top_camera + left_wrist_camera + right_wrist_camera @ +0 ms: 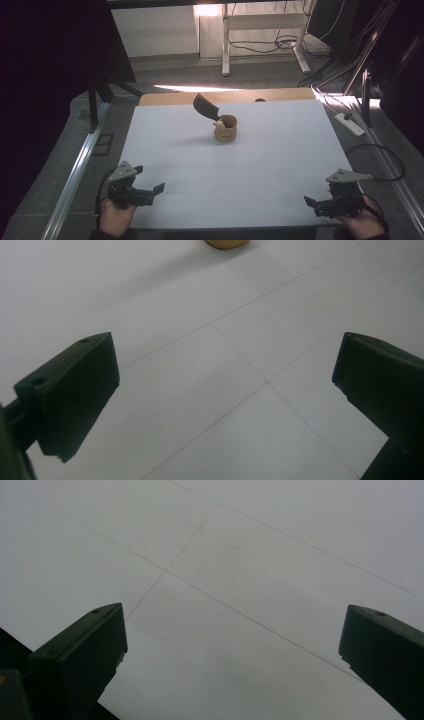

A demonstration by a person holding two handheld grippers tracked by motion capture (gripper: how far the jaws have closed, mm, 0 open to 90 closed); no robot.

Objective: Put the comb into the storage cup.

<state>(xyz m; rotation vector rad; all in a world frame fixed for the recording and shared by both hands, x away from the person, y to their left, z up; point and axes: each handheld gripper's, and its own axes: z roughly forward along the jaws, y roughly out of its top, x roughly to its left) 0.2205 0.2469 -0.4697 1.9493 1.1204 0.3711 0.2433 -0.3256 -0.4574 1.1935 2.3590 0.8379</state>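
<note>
Tan cylindrical cup (226, 128), open-topped, is sitting toward twelve o'clock of centre on the white gridded tabletop (260, 170), well apart from both grippers. A dark paddle-shaped utensil (205, 106) is leaning out of it toward ten o'clock, and a small pale figure-like item (219, 126) is perching at its rim; too small to identify.

Left gripper (159, 189) is resting near seven o'clock of the table, jaws spread wide with nothing between them; in the left gripper view only bare tabletop is lying between the jaws, with the cup's base (226, 243) just peeking in at the top edge. Right gripper (309, 202) is waiting near five o'clock, jaws likewise released and empty.

Risks, as judged from here: the cup is looking top-heavy with the utensil tilting out to one side. A jaw brushing that blade on approach would probably be tipping the cup or flicking the utensil out. Pinching the rim from one side only could be sliding the cup across the smooth surface instead of gripping it. The pale item could be getting knocked off the rim.

Surface: matte white, faint grid lines, a wooden strip (225, 96) showing along the far edge. Room: dim, grey carpet, a white desk frame (262, 30) with cables trailing at twelve o'clock, a power strip (348, 124) lying at two o'clock, dark stands at both sides.
</note>
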